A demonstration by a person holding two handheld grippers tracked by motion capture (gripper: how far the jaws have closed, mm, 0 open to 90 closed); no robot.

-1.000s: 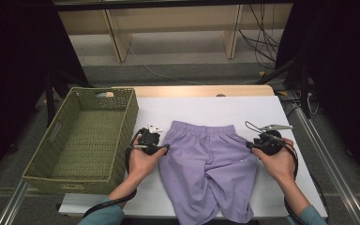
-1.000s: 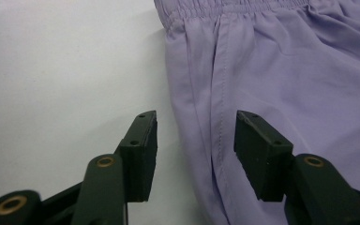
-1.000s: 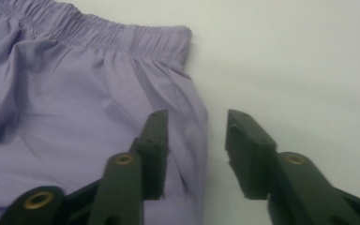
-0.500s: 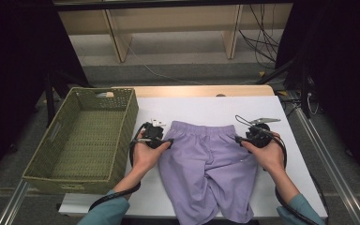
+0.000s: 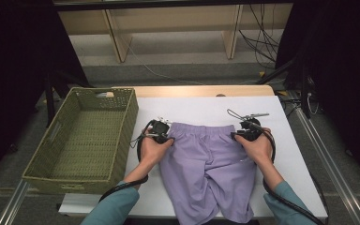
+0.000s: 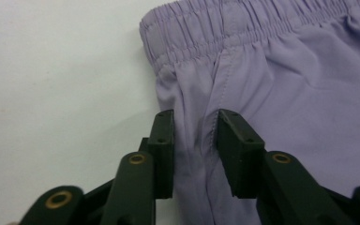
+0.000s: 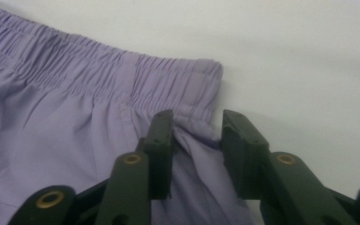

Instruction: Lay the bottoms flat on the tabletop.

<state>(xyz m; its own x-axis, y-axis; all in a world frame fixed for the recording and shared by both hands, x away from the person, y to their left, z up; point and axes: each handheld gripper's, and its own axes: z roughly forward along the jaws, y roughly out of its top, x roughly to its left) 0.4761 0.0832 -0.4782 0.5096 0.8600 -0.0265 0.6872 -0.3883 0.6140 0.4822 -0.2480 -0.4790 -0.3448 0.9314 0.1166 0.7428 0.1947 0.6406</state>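
Purple shorts point(image 5: 206, 168) lie flat on the white table point(image 5: 206, 105), elastic waistband at the far side. My left gripper point(image 5: 159, 127) rests on their left edge just below the waistband. In the left gripper view its jaws point(image 6: 194, 126) straddle a raised fold of the shorts point(image 6: 286, 84) along the side seam. My right gripper point(image 5: 248, 127) sits at the right waistband corner, and its jaws point(image 7: 198, 126) flank a bunched bit of the shorts point(image 7: 65, 131) under the elastic. Both pairs of jaws have just been closing, and a gap still shows between the pads.
A green woven basket point(image 5: 130, 117), with nothing in it, stands at the left of the table, close to my left hand. Black cables trail from both grippers toward the table's near edge. A wooden strip point(image 5: 192, 90) borders the far side.
Both hands moved inward and away from me onto the shorts' upper corners. Each pair of jaws stands narrower than before, with fabric gathered between them.
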